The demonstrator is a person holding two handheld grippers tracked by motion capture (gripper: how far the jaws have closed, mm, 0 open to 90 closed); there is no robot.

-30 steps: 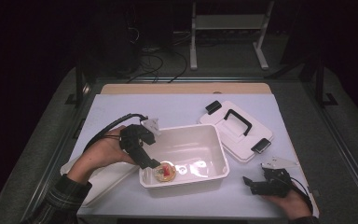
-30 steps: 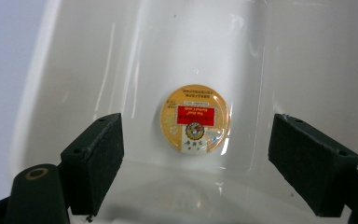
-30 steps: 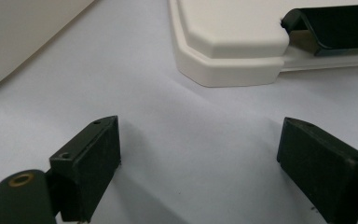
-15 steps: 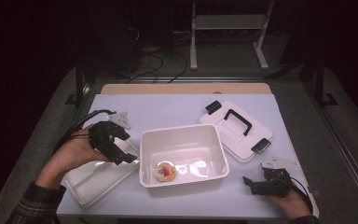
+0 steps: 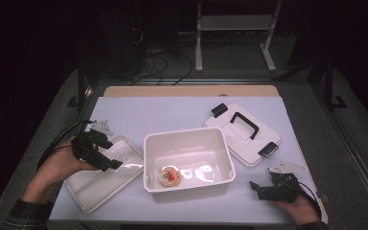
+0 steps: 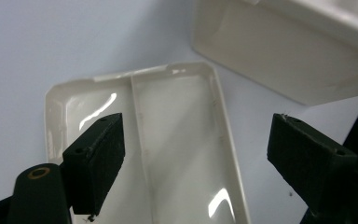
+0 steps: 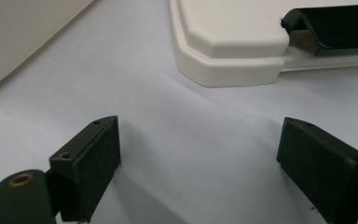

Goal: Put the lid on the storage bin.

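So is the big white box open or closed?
Open. The box has no top on; its lid lies flat on the table beside it, and a small food item shows inside.

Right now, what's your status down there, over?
Left gripper open above the divided tray. Right gripper open, holding nothing. White bin holds the food item. Nothing obstructing.

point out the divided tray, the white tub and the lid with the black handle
divided tray (image 6: 182, 140): left gripper view, on its right compartment's floor.
white tub (image 5: 188, 142): high view, on its inner back wall.
lid (image 5: 249, 143): high view, on its white top beside the handle.
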